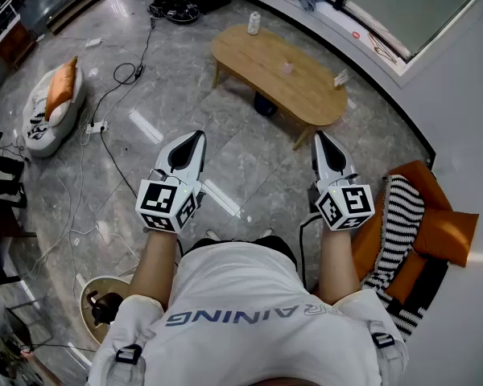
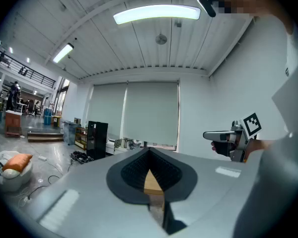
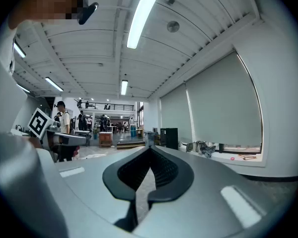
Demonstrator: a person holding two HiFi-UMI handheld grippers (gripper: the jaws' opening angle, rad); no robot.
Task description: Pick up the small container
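Note:
A small pale container stands near the middle of the oval wooden table, well ahead of both grippers. A white can stands at the table's far left end, and a small tilted item at its right end. I hold both grippers level above the floor. My left gripper is shut with nothing in it; a strip of wood shows through the gap behind its tips. My right gripper is also shut and empty. Each gripper view shows the other gripper at its side.
A white cushion bed with an orange pillow lies at the left among cables and a power strip. An orange seat with a striped cloth is close on my right. A dark object sits under the table.

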